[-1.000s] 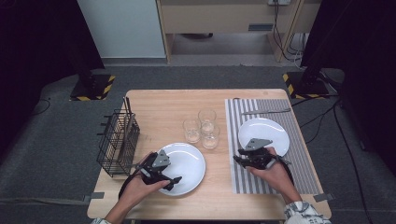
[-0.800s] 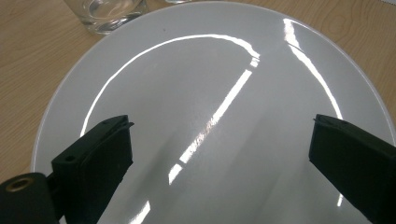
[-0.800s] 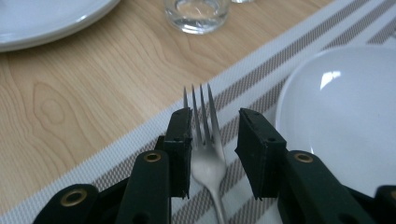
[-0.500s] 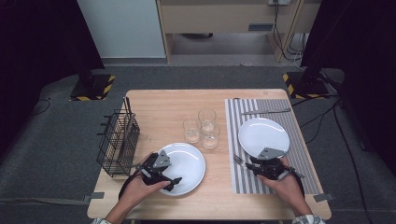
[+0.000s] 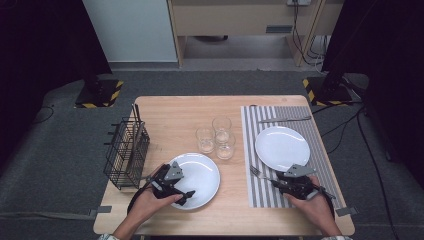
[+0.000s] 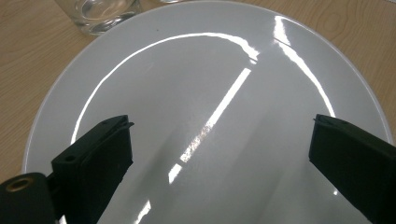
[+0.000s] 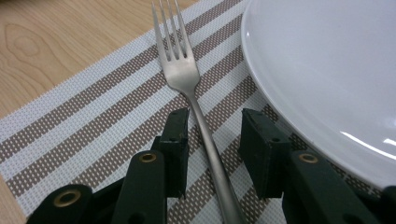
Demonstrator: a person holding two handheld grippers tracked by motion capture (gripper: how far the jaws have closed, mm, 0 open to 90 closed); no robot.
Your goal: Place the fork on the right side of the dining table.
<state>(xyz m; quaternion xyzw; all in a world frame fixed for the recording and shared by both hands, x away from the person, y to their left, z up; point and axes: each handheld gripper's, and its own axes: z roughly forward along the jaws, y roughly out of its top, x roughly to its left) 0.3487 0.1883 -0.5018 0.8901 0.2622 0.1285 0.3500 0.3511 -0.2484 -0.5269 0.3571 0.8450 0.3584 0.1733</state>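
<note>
A silver fork (image 7: 180,70) lies flat on the striped placemat (image 7: 93,135), just left of a white plate (image 7: 327,60). My right gripper (image 7: 214,126) straddles the fork's handle. Its jaws have just been opening, and a gap shows on each side of the handle. In the high view this gripper (image 5: 278,181) sits at the near right, with the fork (image 5: 257,173) pointing left from it. My left gripper (image 6: 222,126) hangs open and wide over a second white plate (image 6: 210,70), with nothing between its jaws. From above, the left gripper (image 5: 183,185) is at that plate's (image 5: 202,172) near-left rim.
Three clear glasses (image 5: 220,135) stand mid-table between the plates. A black wire basket (image 5: 125,152) with an upright utensil sits at the left edge. A knife (image 5: 285,119) lies across the far end of the placemat (image 5: 260,195). The right plate (image 5: 282,147) rests on the mat.
My right hand has drawn back toward the near edge and slightly right, away from the right plate. The left hand has stayed put over its plate.
</note>
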